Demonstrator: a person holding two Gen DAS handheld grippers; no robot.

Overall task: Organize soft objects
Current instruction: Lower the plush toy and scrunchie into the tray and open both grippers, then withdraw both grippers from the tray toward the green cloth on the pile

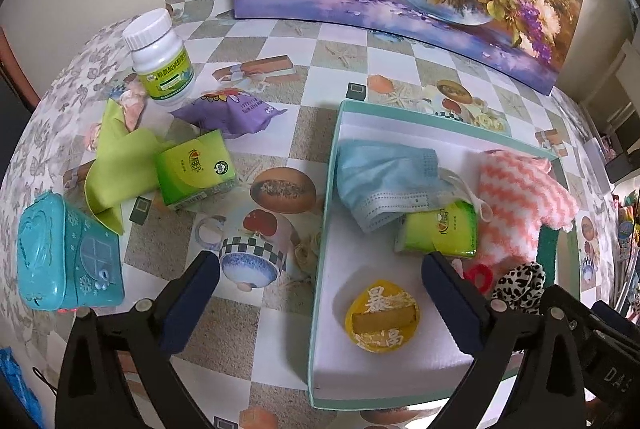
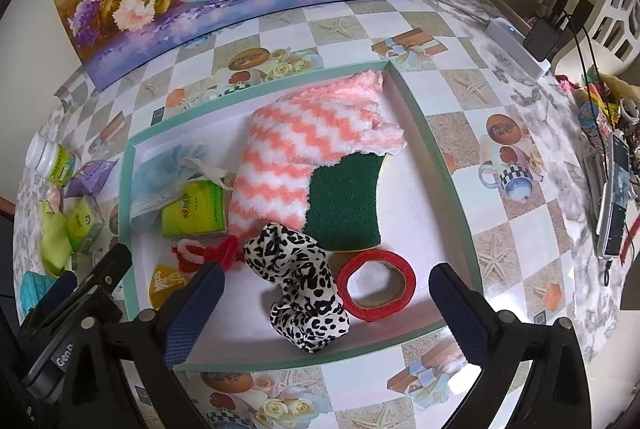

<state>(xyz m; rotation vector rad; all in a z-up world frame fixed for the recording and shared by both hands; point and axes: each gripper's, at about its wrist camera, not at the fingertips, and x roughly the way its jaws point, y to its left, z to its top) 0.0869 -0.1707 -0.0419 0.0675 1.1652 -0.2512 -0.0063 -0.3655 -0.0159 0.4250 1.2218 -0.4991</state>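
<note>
On the table (image 1: 280,157) a shallow box (image 2: 436,157) holds a towel (image 2: 304,145), sponge (image 2: 344,201) and leopard scrunchie (image 2: 304,293), which lies between the spread, empty right tongs (image 2: 326,293). The left tongs (image 1: 320,293), also spread, straddle the box's wall beside a yellow charm (image 1: 382,321).

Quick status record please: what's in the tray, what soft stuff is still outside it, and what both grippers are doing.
tray: mask, tissue pack, striped cloth, green sponge, leopard scrunchie, red tape roll, yellow item
outside, soft: green cloth, purple pouch, second tissue pack
outside, hard: pill bottle, teal box
left gripper: open, empty
right gripper: open, above scrunchie
</note>
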